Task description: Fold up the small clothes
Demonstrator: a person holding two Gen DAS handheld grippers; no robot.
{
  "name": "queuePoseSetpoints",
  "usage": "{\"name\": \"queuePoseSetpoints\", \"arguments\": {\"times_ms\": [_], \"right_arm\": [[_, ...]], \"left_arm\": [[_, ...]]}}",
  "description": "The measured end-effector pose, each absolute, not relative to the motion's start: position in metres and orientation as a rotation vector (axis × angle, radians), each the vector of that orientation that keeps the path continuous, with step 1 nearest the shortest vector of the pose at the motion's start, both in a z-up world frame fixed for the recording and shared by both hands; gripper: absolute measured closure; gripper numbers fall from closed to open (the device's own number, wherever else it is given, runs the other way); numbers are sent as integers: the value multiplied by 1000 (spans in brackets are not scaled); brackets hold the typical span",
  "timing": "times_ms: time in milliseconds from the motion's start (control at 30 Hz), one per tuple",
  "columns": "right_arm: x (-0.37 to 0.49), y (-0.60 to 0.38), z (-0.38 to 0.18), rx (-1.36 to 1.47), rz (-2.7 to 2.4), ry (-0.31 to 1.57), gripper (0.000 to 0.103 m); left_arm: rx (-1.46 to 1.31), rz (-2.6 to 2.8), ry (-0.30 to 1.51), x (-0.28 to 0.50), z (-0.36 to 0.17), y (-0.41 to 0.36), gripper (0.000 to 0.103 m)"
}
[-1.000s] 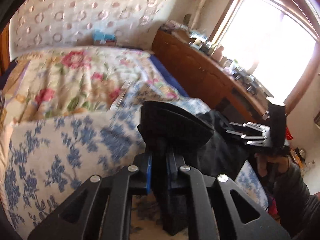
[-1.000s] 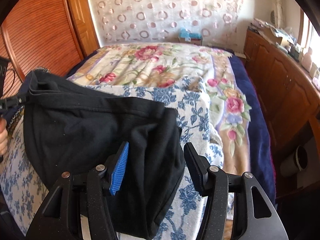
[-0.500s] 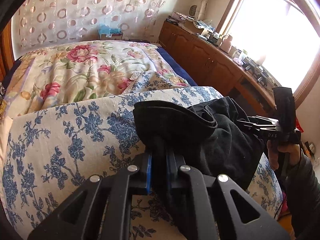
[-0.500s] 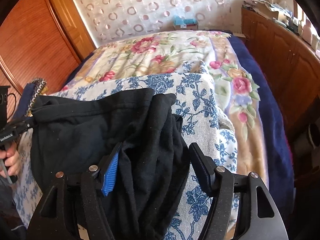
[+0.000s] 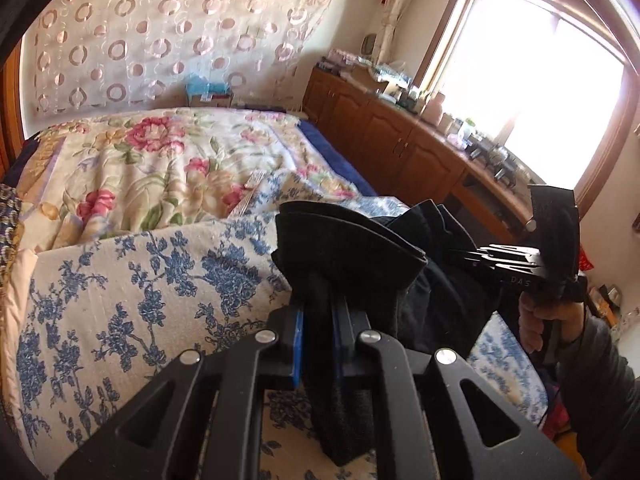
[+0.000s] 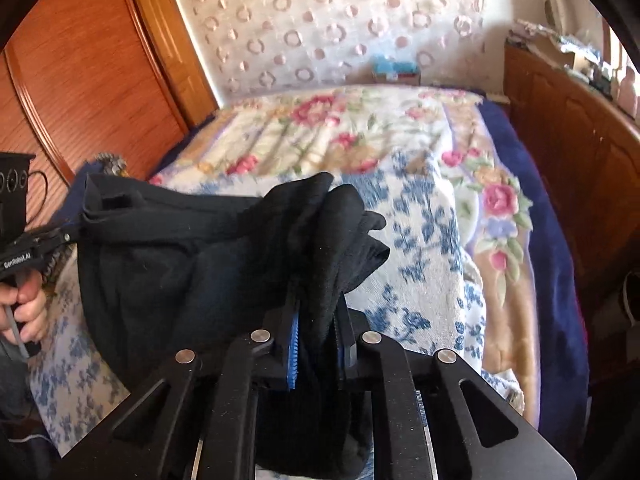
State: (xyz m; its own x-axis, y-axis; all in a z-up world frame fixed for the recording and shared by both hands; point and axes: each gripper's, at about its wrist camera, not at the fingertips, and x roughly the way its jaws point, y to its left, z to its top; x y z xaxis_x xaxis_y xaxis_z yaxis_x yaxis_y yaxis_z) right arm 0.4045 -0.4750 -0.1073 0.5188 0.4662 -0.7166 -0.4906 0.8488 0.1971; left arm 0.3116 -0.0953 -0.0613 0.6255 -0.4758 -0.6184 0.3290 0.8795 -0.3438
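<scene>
Close in, the fingertips of the left claw (image 5: 318, 340) are swallowed by black cloth, so only the blue pads (image 5: 296, 350) at the sides can be made out; the jaws are clenched on a thick fold of the black garment (image 5: 352, 248), whose lower end is cut off behind the claw's frame. The same is seen from the right wrist: the right claw (image 6: 316, 344) is clamped on another bunch of the black garment (image 6: 192, 264), its tips buried, a ribbed blue pad (image 6: 295, 354) just showing. The cloth is held up between the two claws and sags in a dark, creased mass, so the kind of clothing cannot be told. In the left view the right claw (image 5: 508, 264) is seen side-on at the far end of the cloth, gripped by a hand (image 5: 548, 320) in a dark sleeve; in the right view the left claw (image 6: 60, 238) is only partly in frame at the edge, with a hand (image 6: 26, 308) below it. Beneath the garment a blue-flowered blanket (image 5: 132, 300) is spread on the bed (image 6: 532, 208), and beyond it a quilt with pink roses (image 5: 152, 160). Further back a circle-patterned curtain (image 5: 160, 32) is hung across the wall, wooden cupboards (image 5: 384, 140) with a cluttered top are ranged under a glaring window (image 5: 560, 100), and a wooden door (image 6: 88, 72) is seen on the other side, somewhat blurred.
</scene>
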Motion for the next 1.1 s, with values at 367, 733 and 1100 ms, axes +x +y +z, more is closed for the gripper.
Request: {"name": "queuePoseSetpoints", "arguments": {"times_ms": [367, 733, 1100], "right_arm": [[362, -388, -18, -81, 744, 612, 94], [360, -182, 44, -282, 1038, 470, 94], [364, 8, 8, -426, 1118, 517, 95]], "left_arm": [[-283, -348, 556, 227, 6, -2, 94], [-382, -2, 432, 132, 17, 151, 94], [-537, 202, 520, 112, -80, 217, 94]]}}
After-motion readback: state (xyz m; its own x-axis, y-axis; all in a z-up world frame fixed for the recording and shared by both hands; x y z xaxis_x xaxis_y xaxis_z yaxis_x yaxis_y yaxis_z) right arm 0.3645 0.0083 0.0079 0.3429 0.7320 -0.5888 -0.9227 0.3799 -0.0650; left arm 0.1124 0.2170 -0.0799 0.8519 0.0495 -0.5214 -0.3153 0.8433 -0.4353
